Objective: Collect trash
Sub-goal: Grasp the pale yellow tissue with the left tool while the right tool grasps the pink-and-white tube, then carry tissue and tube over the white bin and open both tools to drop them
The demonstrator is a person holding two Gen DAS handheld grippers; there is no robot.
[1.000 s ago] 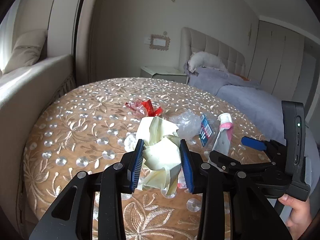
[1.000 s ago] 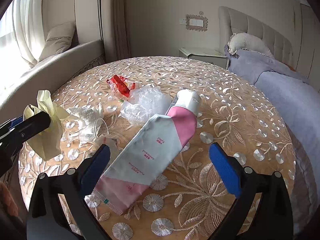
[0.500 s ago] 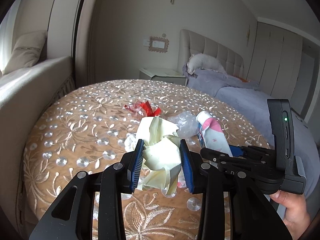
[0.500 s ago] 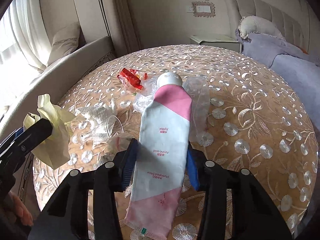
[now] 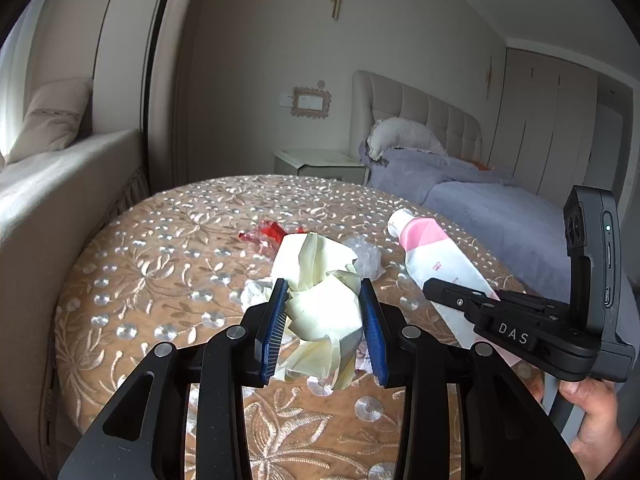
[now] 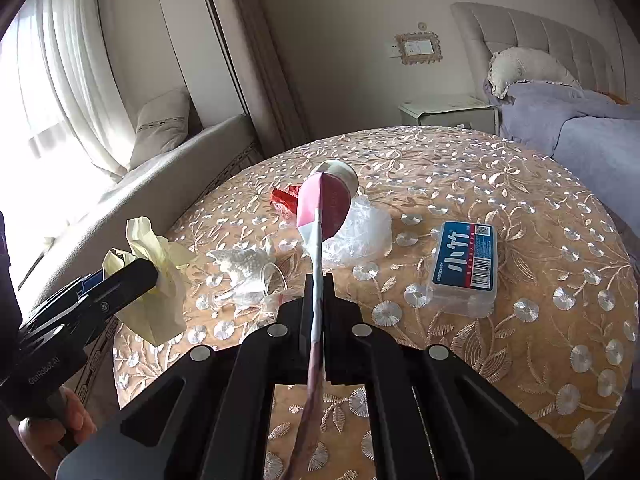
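Observation:
My left gripper [image 5: 323, 292] is shut on a crumpled pale yellow paper [image 5: 320, 280] and holds it above the round table; the paper also shows in the right wrist view [image 6: 160, 276]. My right gripper [image 6: 318, 280] is shut on a white and pink tube [image 6: 322, 204], held edge-on and lifted off the table; the tube also shows in the left wrist view [image 5: 436, 256]. On the table lie a red wrapper [image 6: 286, 196], clear crumpled plastic [image 6: 360, 236], a white tissue [image 6: 244, 260] and a small blue-labelled plastic box [image 6: 464, 268].
The round table has a gold embroidered cloth [image 6: 520, 200]. A cushioned bench [image 5: 48, 196] runs along the left by the window. A bed [image 5: 480, 192] and a nightstand [image 5: 320, 164] stand beyond the table.
My right gripper closed on the tube, lifted it and turned it edge-on, uncovering the blue-labelled box. My left gripper kept hold of the yellow paper and rose slightly.

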